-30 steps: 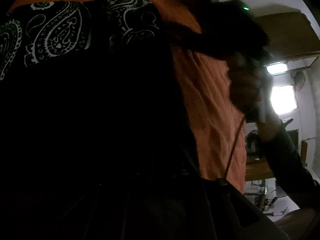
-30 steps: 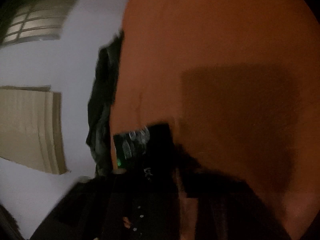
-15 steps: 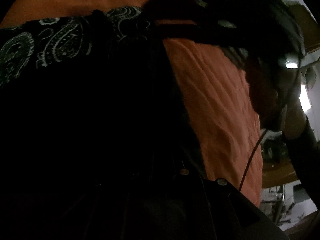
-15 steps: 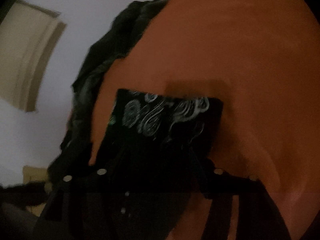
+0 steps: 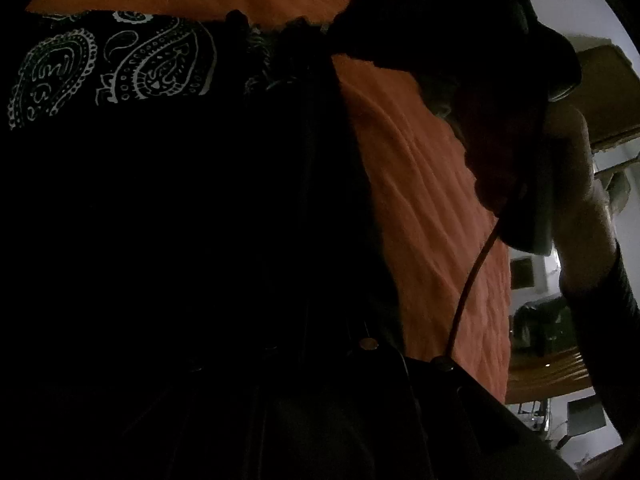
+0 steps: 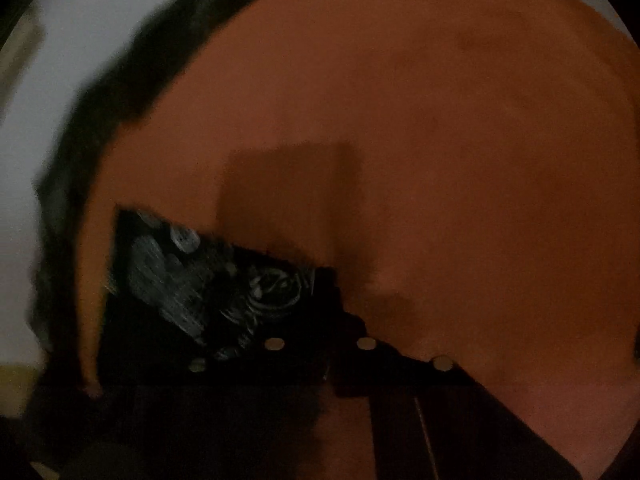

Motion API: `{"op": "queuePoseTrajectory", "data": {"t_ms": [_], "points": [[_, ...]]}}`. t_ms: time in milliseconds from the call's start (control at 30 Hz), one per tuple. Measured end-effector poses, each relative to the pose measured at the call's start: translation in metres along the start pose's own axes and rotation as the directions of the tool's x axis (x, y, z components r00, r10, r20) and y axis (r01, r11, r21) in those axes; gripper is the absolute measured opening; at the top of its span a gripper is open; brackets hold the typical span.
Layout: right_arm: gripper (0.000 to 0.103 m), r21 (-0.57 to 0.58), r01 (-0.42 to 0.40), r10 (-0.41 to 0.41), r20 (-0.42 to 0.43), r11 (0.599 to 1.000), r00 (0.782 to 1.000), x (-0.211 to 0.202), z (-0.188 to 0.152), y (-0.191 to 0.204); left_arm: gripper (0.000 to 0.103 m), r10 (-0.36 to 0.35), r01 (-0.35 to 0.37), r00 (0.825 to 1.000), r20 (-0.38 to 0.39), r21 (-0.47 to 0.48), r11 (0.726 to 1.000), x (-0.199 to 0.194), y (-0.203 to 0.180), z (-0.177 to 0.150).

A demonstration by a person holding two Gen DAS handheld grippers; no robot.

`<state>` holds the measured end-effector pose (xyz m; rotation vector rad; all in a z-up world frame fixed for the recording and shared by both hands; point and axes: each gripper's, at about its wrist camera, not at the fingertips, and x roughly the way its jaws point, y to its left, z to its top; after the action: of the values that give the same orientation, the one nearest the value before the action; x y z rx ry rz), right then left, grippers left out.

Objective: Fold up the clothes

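Two grippers work one black paisley cloth [image 5: 120, 64] spread over an orange bedcover [image 5: 420, 200]; the left gripper [image 5: 248, 40] is lost in shadow, its fingers drawn together, apparently pinching the cloth's top edge (too dark to be sure); the right gripper [image 5: 340, 32], held by a hand [image 5: 560, 184] in a dark sleeve, has its fingers closed on the same edge just beside it; in the right wrist view the cloth [image 6: 192, 280] lies close below the camera, and a dark garment heap [image 6: 120, 80] sits at the bedcover's far edge.
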<state>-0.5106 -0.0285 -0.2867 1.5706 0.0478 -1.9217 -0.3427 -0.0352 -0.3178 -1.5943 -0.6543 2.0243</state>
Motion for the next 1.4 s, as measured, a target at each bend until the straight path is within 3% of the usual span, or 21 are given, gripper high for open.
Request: {"op": "queuePoseTrajectory", "data": {"t_ms": [167, 300, 333, 367, 400, 467, 533, 633, 700, 800, 867, 1100, 1167, 1267, 1333, 1367, 1400], "points": [[0.001, 0.216, -0.15, 0.122, 0.138, 0.965, 0.983, 0.0, 0.002, -0.036, 0.009, -0.001, 0.001, 1.0, 0.015, 0.0, 1.0, 0.003, 0.004, -0.007], [0.003, 0.244, -0.209, 0.178, 0.143, 0.947, 0.973, -0.007, 0.0, -0.049, 0.009, -0.012, 0.012, 1.0, 0.016, -0.024, 1.0, 0.002, 0.004, -0.009], [0.008, 0.252, -0.212, 0.183, 0.135, 0.944, 0.974, -0.014, 0.0, -0.052, 0.009, -0.014, 0.014, 1.0, 0.015, -0.026, 1.0, 0.001, 0.003, -0.008], [0.021, 0.241, -0.201, 0.173, 0.131, 0.95, 0.976, -0.026, 0.0, -0.051, 0.009, -0.015, 0.015, 1.0, 0.013, -0.029, 0.999, 0.005, 0.001, -0.003], [0.042, 0.217, -0.179, 0.151, 0.139, 0.96, 0.979, -0.032, 0.001, -0.039, 0.009, -0.015, 0.016, 1.0, 0.011, -0.032, 0.999, 0.008, 0.0, 0.002], [0.057, 0.108, -0.081, 0.068, 0.121, 0.991, 0.99, -0.044, 0.002, -0.02, 0.009, -0.013, 0.013, 1.0, 0.011, -0.033, 0.999, 0.01, 0.0, 0.004], [0.057, -0.047, 0.014, -0.011, 0.059, 0.999, 0.998, -0.044, 0.004, 0.009, 0.009, -0.008, 0.009, 1.0, 0.014, -0.029, 1.0, 0.015, -0.007, 0.003], [0.043, -0.205, 0.076, -0.079, -0.009, 0.976, 0.997, -0.033, 0.0, 0.044, 0.009, 0.0, 0.001, 1.0, 0.019, -0.023, 1.0, 0.015, -0.01, 0.001], [0.029, -0.25, 0.092, -0.111, -0.061, 0.964, 0.992, -0.021, -0.002, 0.064, 0.009, 0.001, 0.0, 1.0, 0.022, -0.024, 1.0, 0.006, 0.0, 0.0], [0.018, -0.259, 0.155, -0.185, -0.097, 0.953, 0.978, -0.006, 0.0, 0.08, 0.009, -0.002, 0.003, 1.0, 0.028, -0.036, 0.999, 0.005, 0.003, -0.002], [0.017, -0.243, 0.268, -0.301, -0.113, 0.932, 0.947, 0.006, 0.004, 0.08, 0.009, -0.006, 0.007, 1.0, 0.03, -0.045, 0.999, 0.007, 0.004, -0.003], [0.02, -0.166, 0.302, -0.333, -0.214, 0.939, 0.918, 0.017, 0.01, 0.062, 0.009, -0.028, 0.03, 0.999, 0.022, -0.095, 0.995, 0.008, 0.01, -0.003], [0.029, -0.158, 0.3, -0.331, -0.238, 0.941, 0.913, 0.019, 0.01, 0.061, 0.009, -0.028, 0.03, 0.999, 0.023, -0.097, 0.995, 0.008, 0.01, -0.003], [0.053, -0.16, 0.258, -0.295, -0.284, 0.953, 0.912, 0.023, 0.006, 0.065, 0.009, -0.034, 0.036, 0.999, 0.022, -0.105, 0.994, 0.009, 0.011, -0.003], [0.054, -0.167, 0.263, -0.301, -0.275, 0.95, 0.913, 0.023, 0.004, 0.067, 0.009, -0.039, 0.041, 0.999, 0.02, -0.11, 0.993, 0.009, 0.012, -0.002], [0.046, -0.18, 0.277, -0.318, -0.266, 0.944, 0.91, 0.023, 0.003, 0.068, 0.009, -0.042, 0.044, 0.999, 0.02, -0.113, 0.993, 0.009, 0.012, -0.002], [0.028, -0.191, 0.29, -0.333, -0.256, 0.938, 0.908, 0.024, 0.003, 0.069, 0.009, -0.043, 0.045, 0.999, 0.02, -0.115, 0.992, 0.009, 0.012, -0.002]]}}
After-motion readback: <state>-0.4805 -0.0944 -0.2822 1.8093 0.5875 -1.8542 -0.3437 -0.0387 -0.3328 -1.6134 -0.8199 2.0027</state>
